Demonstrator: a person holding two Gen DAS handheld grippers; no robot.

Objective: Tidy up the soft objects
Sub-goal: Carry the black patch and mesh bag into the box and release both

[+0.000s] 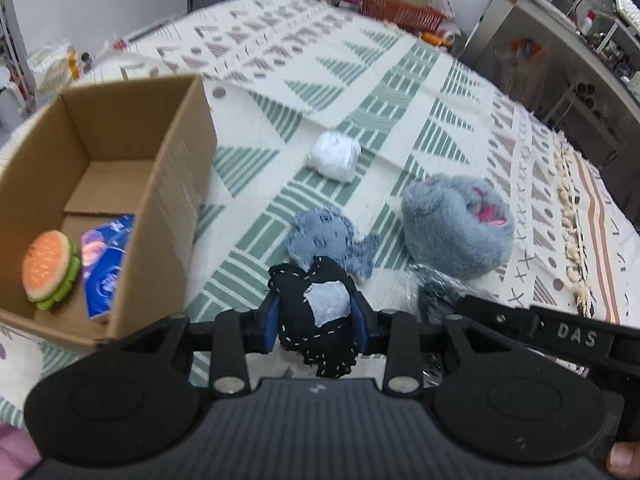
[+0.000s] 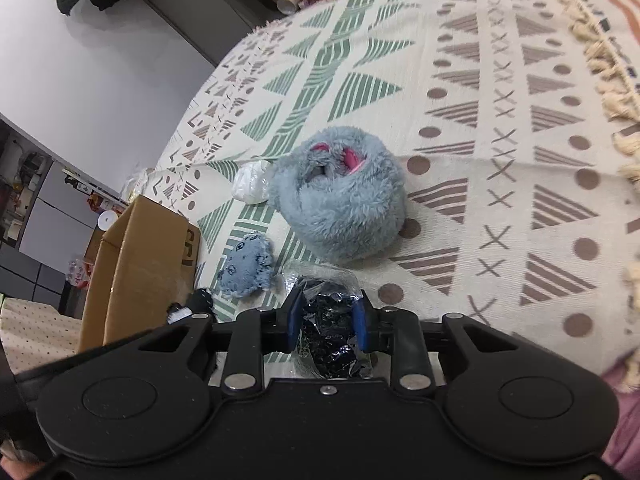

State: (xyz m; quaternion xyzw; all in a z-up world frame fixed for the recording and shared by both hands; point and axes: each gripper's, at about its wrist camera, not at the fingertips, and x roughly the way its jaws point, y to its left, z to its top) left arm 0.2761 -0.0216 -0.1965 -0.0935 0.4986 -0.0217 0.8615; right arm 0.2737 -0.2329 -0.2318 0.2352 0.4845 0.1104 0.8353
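Clamped between the left gripper's [image 1: 318,320] pads was a black stitched pouch [image 1: 320,316]; the cardboard box [image 1: 176,200] stood just to its left. A crinkly black packet [image 2: 332,328] was pinched by the right gripper [image 2: 327,322], farther from the box.

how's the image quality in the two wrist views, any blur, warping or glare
Left wrist view: fisheye bends the patterned cloth toward the edges; the cardboard box wall is smeared by motion blur; the background is soft. Right wrist view: same curved warping, slight blur across the cloth, small glints on the black crinkly packet. Both evenly lit, shadows soft.
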